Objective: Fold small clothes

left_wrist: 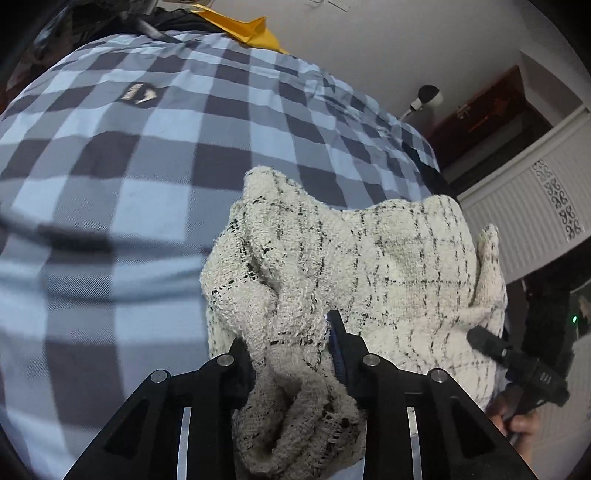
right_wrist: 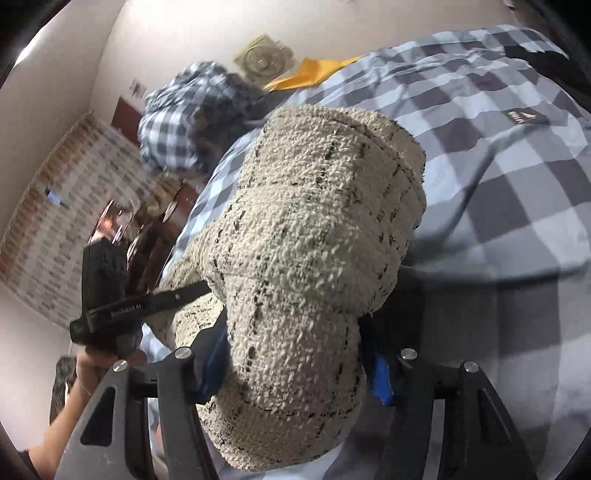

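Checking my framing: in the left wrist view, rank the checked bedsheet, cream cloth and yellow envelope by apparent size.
1. Checked bedsheet
2. Cream cloth, enlarged by nearness to the camera
3. Yellow envelope, mostly hidden, so unsure

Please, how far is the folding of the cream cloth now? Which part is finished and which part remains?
Done: both grippers have picked up the cream knitted cloth with thin black check lines. In hand: the left gripper clamps a bunched part between its fingers, and the right gripper clamps another; the cloth hangs crumpled above the blue-and-grey checked bedsheet. Left: no flat fold shows yet, so the folding itself remains.
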{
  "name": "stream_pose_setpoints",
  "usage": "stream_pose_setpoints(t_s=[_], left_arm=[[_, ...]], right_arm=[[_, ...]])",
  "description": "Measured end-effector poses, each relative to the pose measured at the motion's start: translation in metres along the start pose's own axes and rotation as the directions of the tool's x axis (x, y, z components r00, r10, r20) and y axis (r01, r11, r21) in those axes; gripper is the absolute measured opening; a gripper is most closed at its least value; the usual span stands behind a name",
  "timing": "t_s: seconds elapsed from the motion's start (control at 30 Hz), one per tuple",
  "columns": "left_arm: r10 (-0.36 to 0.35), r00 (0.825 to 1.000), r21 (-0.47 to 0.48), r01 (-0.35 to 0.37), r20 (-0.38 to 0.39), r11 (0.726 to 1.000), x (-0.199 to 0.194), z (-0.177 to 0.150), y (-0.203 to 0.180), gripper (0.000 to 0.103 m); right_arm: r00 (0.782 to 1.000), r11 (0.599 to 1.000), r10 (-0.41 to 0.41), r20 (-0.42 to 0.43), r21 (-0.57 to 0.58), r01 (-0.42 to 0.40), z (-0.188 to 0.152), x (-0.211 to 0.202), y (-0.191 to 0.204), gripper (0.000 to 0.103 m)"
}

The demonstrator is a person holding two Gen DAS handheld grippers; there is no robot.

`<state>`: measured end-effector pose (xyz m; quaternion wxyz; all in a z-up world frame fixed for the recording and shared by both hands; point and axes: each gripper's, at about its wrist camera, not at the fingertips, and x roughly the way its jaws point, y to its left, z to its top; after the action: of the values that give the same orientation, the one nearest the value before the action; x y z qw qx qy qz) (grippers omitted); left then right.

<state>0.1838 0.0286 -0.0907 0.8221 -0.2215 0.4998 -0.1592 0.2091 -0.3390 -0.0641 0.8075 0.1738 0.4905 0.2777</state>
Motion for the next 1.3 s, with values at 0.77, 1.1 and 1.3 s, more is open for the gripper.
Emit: stream_pose_setpoints(t_s=[0.77, 1.1, 1.3], left_arm=[[0.397, 0.889, 0.168, -0.438, 0.226, 0.883, -0.045, -0.022, -0.023, 0.103], [0.440, 0.829, 0.245, -0.532, 0.345, 0.811, -0.133, -0.106, -0.059, 0.103], [0.397, 0.858, 0.244, -0.482, 0.327, 0.841, -0.142, -0.123, -0.071, 0.103]], right_arm=[[0.900, 0.907, -0.420, 0.117, 0.038, 0.419, -0.010, -0.034, 0.031, 0.085], [0.891, 0.931, -0.345, 0.294, -0.014, 0.365, -0.113, -0.115, 0.096, 0.089], [0.893, 0.942, -0.335, 0.300, 0.083, 0.326, -0.123, -0.114, 0.100, 0.090]])
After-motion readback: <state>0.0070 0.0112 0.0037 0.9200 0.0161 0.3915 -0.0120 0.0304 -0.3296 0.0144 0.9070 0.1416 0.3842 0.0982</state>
